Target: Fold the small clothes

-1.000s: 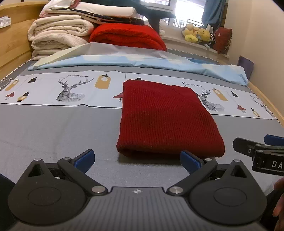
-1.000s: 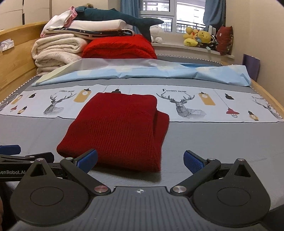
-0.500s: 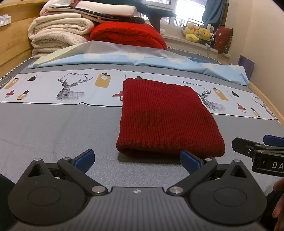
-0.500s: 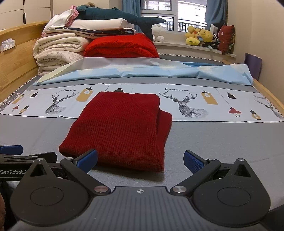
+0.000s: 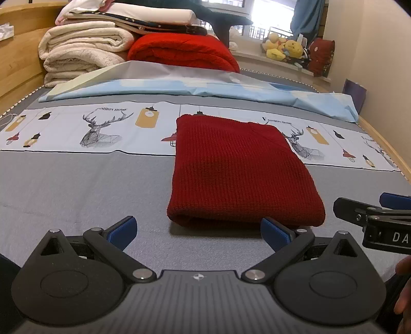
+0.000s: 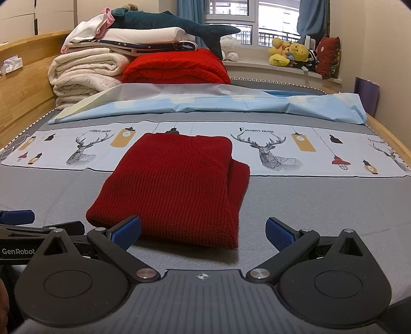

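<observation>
A dark red knitted sweater [image 5: 239, 172] lies folded into a neat rectangle on the grey bed sheet [image 5: 77, 190], its far edge reaching onto the white printed band [image 6: 282, 151] that runs across the bed. Nothing lies between the sweater and the two tools.

The left gripper [image 5: 197, 228] hovers just short of the sweater's near edge with its blue-padded fingers spread wide and nothing between them. The right gripper [image 6: 203, 230] is also wide open and empty, with its left pad [image 6: 127, 228] close in front of the sweater's near left corner. Each tool shows at the edge of the other's view.

Beyond the sweater a light blue sheet [image 6: 218, 102] lies rumpled across the bed. Behind it at far left stands a stack of cream blankets [image 6: 84, 74], with a bright red blanket [image 6: 177, 68] beside it and a dark plush shark [image 6: 174, 24] on top. Yellow soft toys [image 6: 290, 52] sit on the window ledge at far right.

The band reads "FASHION HOME" [image 6: 256, 130] above a deer drawing. The left tool's side reads "GenRobot" [image 6: 18, 251]; the right tool shows only "DA" [image 5: 399, 237].
</observation>
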